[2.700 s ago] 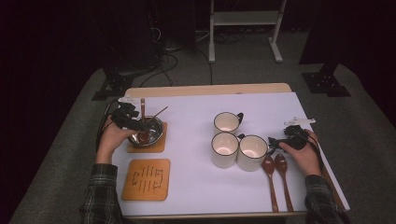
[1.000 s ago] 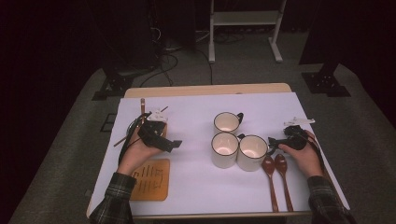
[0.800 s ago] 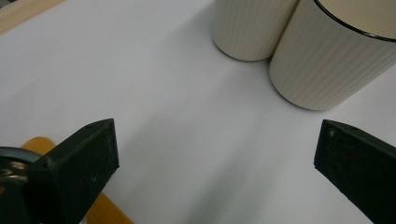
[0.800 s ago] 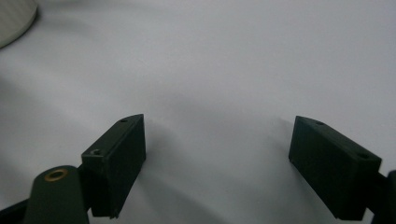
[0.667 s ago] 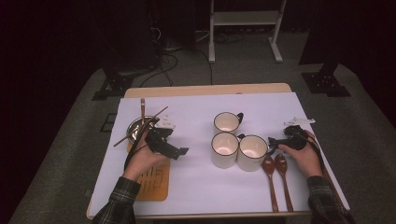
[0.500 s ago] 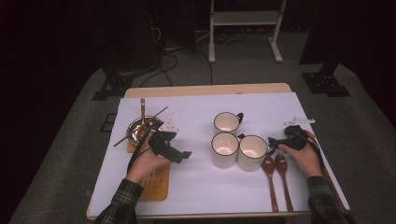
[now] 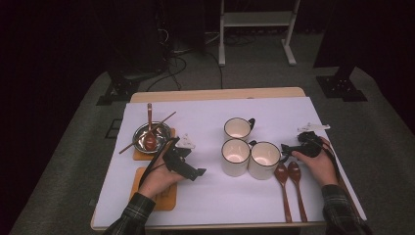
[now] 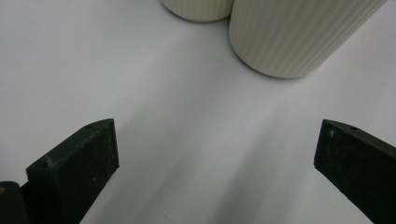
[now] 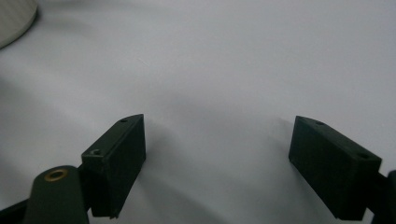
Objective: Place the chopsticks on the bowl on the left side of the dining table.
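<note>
From above, your left gripper (image 7: 198, 173) sits on the white table cover (image 7: 205, 117) with its jaws spread wide and nothing in them. It points to your right, at the three cream ribbed mugs with black handles (image 7: 236, 151). The front-left mug is the closest one and lies straight ahead of the jaws, near but not touching. Your right gripper (image 7: 285, 149) rests just beside the front-right mug (image 7: 265, 159), on its handle side. It also holds nothing. Two brown wooden spoons (image 7: 288, 188) lie in front of your right hand, their long way running toward you.

In the left gripper view, the open jaws frame bare white cover. A ribbed mug wall (image 8: 299, 32) stands ahead, a bit to the right, with a second mug (image 8: 198, 9) behind it.

In the right gripper view, the jaws are wide apart over plain cover. A bit of mug (image 9: 14, 18) peeks in at the top left.

I think your left hand needs to slide forward and a little right.
</note>
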